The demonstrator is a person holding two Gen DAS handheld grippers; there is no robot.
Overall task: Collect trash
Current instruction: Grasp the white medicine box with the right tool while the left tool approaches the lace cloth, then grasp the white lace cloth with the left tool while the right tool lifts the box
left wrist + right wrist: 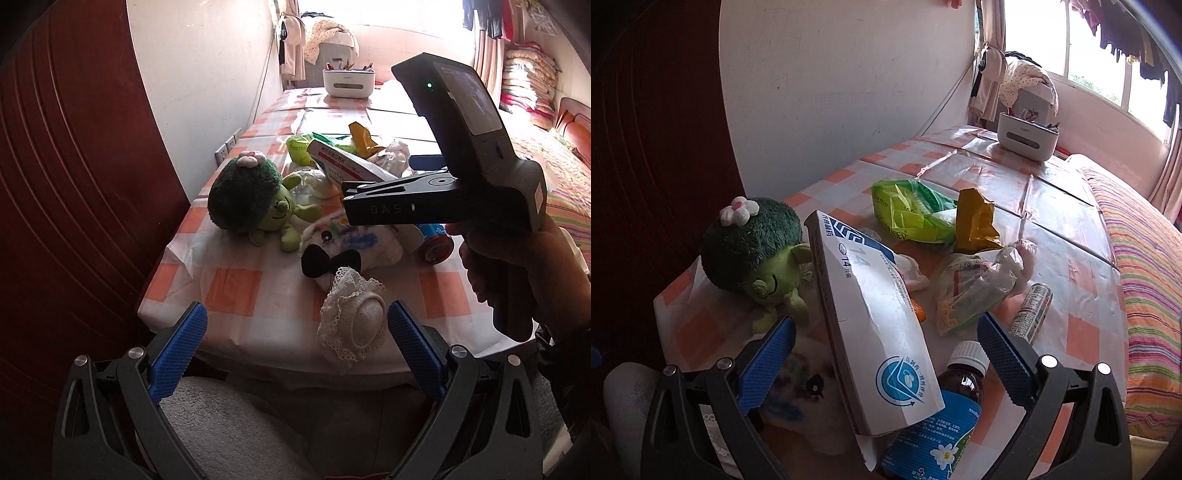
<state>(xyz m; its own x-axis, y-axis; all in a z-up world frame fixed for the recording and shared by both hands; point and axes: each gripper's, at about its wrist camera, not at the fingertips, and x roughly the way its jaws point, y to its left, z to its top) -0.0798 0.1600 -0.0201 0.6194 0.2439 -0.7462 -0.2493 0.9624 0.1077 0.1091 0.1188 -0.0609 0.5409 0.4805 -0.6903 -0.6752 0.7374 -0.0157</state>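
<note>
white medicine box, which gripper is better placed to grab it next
Right. The white medicine box lies between the right gripper's open fingers. The left gripper hangs back at the table edge, near a lace sock.

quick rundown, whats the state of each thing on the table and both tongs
left tongs: open, empty
right tongs: open around the medicine box, not clamped
medicine box: tilted, flap torn open
brown bottle: capped, lying down
green bag: crumpled
broccoli plush: lying on its side
</note>
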